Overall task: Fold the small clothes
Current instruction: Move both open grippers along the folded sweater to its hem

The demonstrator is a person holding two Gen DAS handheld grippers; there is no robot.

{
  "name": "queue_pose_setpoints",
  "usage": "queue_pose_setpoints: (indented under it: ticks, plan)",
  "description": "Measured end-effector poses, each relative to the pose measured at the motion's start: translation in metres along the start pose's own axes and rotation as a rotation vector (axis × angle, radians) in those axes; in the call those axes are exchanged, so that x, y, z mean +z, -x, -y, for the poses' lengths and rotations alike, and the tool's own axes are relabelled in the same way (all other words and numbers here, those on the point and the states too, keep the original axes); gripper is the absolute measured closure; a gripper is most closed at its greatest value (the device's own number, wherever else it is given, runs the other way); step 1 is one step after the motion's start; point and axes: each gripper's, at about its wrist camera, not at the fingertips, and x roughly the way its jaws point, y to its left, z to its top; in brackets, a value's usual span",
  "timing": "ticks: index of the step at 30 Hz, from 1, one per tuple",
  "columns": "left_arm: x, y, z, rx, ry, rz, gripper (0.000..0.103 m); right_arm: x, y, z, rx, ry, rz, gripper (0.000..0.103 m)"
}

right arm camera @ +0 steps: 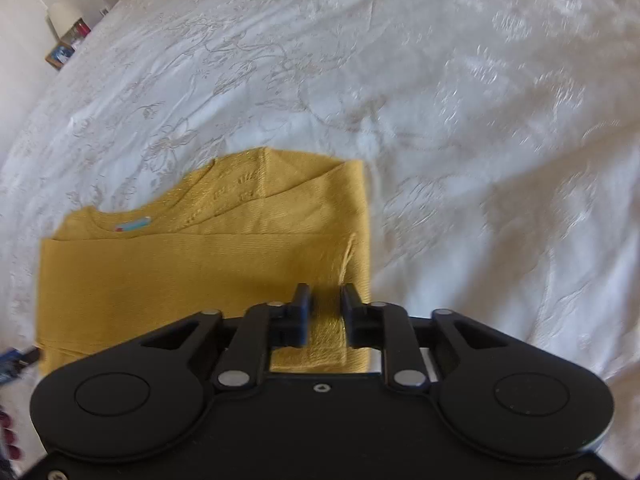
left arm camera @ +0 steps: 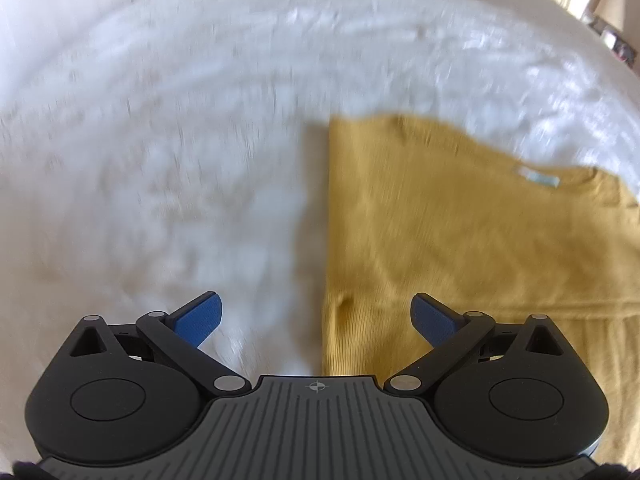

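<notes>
- A mustard-yellow knit sweater (right arm camera: 208, 264) is lying partly folded on a bed's white embroidered bedspread (right arm camera: 460, 128), its neckline and neck label (right arm camera: 133, 225) pointing toward the bed's far side.
- In the right wrist view, the garment's long axis is running left to right, with one straight folded edge forming its right side and a sleeve layer crossing its upper part.
- The right tongs (right arm camera: 325, 300) are sitting over the sweater's near right corner, jaws drawn narrow with a ridge of yellow knit between them; whether the pads are truly pinching the cloth is hard to tell.
- The left tongs (left arm camera: 318, 316) are hanging wide apart, holding nothing, their blue pads (left arm camera: 200, 318) facing inward.
- In the left wrist view, the sweater (left arm camera: 460, 248) is filling the right half, its straight left edge running away from the camera and passing between the spread fingers; the right-hand finger is hovering above the knit, the left-hand one above bare bedspread (left arm camera: 168, 152).
- That view is blurring heavily.
- A lamp (right arm camera: 64, 16) is standing beyond the bed's far left edge.
</notes>
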Motion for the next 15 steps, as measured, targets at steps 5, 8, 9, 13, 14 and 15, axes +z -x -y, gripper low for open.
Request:
queue_pose_setpoints:
  ticks: [5,8,9,13,14,15]
  plan:
    - [0.029,-0.002,0.017,0.002,-0.051,0.064,0.000,0.000,0.010,-0.017,-0.023,0.104,0.080,0.037]
    - [0.043,-0.022,0.029,0.009,-0.060,0.059,0.000,-0.002,0.002,-0.025,-0.025,0.136,0.051,0.027]
    - [0.046,-0.028,0.033,0.013,-0.067,0.054,0.000,-0.003,-0.001,-0.026,-0.023,0.138,0.040,0.022]
    - [0.051,-0.051,0.037,0.044,-0.084,0.021,0.000,-0.005,-0.011,-0.032,-0.024,0.154,0.010,0.021]
    - [0.050,-0.057,0.034,0.059,-0.087,0.007,0.000,-0.005,-0.013,-0.034,-0.023,0.164,0.005,0.019]
    - [0.050,-0.064,0.033,0.080,-0.093,-0.015,0.000,-0.006,-0.015,-0.036,-0.021,0.175,0.002,0.018]
